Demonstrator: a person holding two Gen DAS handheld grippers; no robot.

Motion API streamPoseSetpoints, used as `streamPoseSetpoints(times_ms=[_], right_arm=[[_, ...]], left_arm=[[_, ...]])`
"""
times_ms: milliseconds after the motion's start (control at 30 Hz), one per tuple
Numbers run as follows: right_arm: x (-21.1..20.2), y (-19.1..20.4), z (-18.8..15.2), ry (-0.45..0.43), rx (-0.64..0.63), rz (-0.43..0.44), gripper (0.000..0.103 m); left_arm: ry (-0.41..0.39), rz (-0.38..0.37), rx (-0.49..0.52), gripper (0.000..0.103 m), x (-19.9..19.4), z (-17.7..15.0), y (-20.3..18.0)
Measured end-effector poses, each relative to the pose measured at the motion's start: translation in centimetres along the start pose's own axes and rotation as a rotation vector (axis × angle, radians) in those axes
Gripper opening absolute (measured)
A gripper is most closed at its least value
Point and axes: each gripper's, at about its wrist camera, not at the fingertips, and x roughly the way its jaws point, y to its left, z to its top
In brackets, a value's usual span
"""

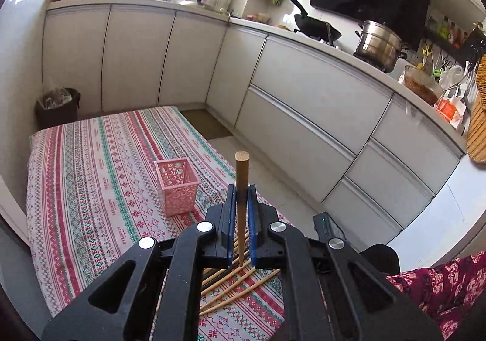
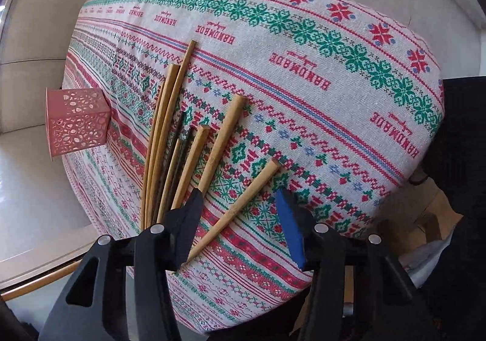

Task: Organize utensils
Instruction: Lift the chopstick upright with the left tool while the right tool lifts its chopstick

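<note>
Left gripper point(image 1: 241, 198) raised, jaws clamping upright chopstick point(image 1: 242, 177), right gripper point(image 2: 240, 216) angled down, jaws half-open over loose chopstick point(image 2: 240, 204)

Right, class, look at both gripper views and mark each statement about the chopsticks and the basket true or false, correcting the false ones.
1. The left gripper is clamped on a wooden chopstick. True.
2. The pink basket lies tipped on its side. False: it stands upright on the patterned tablecloth.
3. The right gripper grips a chopstick. False: its pads are apart, with one loose chopstick lying on the cloth between them.
4. All chopsticks are already in the basket. False: a pile of chopsticks remains on the cloth.
</note>
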Motion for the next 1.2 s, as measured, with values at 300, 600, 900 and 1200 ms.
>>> streamPoseSetpoints(times_ms=[300, 600, 900, 1200], right_arm=[[1.1, 1.8, -0.1, -0.021, -0.085, 0.005, 0.009], [-2.1, -2.1, 1.6, -0.010, -0.044, 0.065, 0.004], [-1.1, -0.5, 1.2, -0.024, -0.030, 0.047, 0.027], [0.7, 4.6, 0.7, -0.064, -0.169, -0.209, 0.027]], left_arm=[[-0.083, 0.002, -0.062, 0.006, -2.8, 0.7, 1.1], [-0.083, 0.021, -0.087, 0.006, -2.4, 0.5, 0.9], [-0.104, 0.003, -0.084, 0.006, -3.0, 0.7, 0.4], [-0.130, -0.016, -0.091, 0.007, -3.9, 1.0, 0.9]])
